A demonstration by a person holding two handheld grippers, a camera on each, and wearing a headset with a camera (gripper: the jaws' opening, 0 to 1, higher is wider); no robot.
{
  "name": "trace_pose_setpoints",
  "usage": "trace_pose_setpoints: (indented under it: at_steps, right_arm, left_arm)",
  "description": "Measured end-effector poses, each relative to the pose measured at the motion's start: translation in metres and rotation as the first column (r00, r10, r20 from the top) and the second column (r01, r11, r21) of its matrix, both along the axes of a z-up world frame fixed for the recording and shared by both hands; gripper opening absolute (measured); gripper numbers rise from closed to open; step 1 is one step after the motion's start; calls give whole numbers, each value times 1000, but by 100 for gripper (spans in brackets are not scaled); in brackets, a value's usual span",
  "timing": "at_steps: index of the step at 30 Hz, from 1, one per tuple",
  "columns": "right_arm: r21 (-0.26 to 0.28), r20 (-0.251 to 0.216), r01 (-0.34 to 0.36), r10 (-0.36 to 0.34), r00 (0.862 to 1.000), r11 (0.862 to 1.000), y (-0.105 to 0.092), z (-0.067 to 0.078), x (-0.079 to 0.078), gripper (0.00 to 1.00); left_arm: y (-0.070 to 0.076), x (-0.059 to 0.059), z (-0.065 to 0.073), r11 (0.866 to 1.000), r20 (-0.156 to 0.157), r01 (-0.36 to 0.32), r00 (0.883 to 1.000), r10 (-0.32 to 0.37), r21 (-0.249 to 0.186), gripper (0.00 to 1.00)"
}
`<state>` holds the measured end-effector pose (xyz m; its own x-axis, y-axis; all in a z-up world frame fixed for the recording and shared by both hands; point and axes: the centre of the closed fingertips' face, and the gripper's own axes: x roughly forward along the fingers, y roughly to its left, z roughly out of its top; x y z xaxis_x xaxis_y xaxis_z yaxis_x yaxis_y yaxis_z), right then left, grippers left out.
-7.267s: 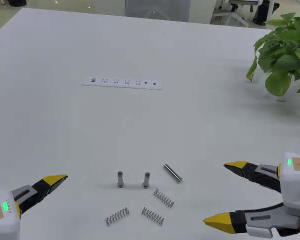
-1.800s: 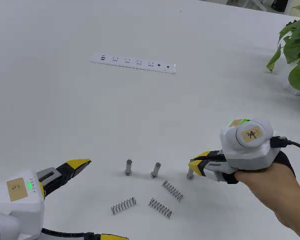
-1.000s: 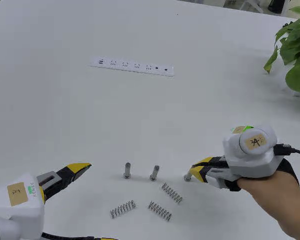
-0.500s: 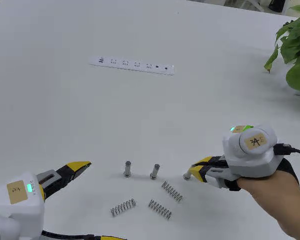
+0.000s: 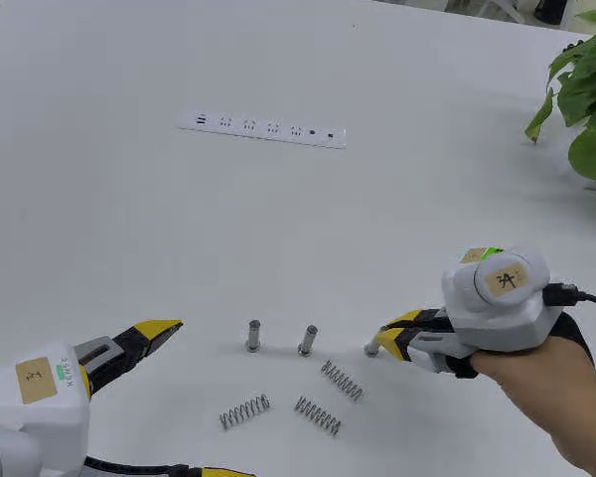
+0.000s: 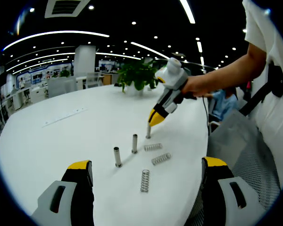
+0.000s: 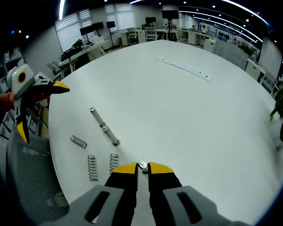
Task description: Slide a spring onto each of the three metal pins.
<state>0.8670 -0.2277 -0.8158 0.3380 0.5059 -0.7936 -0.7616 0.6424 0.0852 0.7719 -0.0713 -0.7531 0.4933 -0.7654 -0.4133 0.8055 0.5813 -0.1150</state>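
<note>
1. While the 3rd pin (image 5: 372, 350) is held upright on the table (image 5: 427, 199) by the R gripper (image 5: 385, 346), no spring is on any pin yet. The step in hand is therefore judged to be the standing-up of this last pin, i.e. early in the task.
2. R jaws: closed on the head of the 3rd pin, w/ only the pin's width left between them, as is seen in the right gripper view. The pin's foot seems to touch the table.
3. L gripper (image 6: 146, 162): jaws wide open, nothing is held. It is placed low at the near left, well apart from the parts.
4. Left pin (image 5: 253, 335) & mid pin (image 5: 307, 340) are standing in one row w/ the held one, to its left.
5. Left spring (image 5: 244, 411), mid spring (image 5: 317, 416) & right spring (image 5: 342, 381) are lying flat, nearer to the person than the row and apart from all pins.
6. Next move (judgement): the 3rd pin must be released w/o tipping it, because its head is covered by the jaws and no spring can be passed over it. Then a spring should be taken nr one end & its bore lined up w/ a pin top.
7. Vs. 7.3 s ago: the 3rd pin was lying flat at the right of the row, and the R gripper was open & away; now the pin is raised & gripped. Springs & the other 2 pins were not moved. Vs. 0.5 s ago: almost nothing is changed.
</note>
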Motion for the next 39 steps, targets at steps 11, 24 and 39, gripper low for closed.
trace_pose_setpoints:
  at_steps: [11, 24, 39]
  right_arm:
    - [1, 4, -7, 7, 1000, 1000, 1, 3, 0, 10]
    - [3, 7, -11, 11, 1000, 1000, -1, 2, 0, 11]
    - [13, 19, -10, 10, 1000, 1000, -1, 10, -2, 18]
  left_arm:
    - [2, 1, -2, 1000, 0, -2, 1000, 2, -2, 97]
    - [1, 1, -1, 1000, 4, 1, 1000, -1, -1, 97]
    - [-1, 0, 1, 1000, 9, 15, 1000, -15, 8, 97]
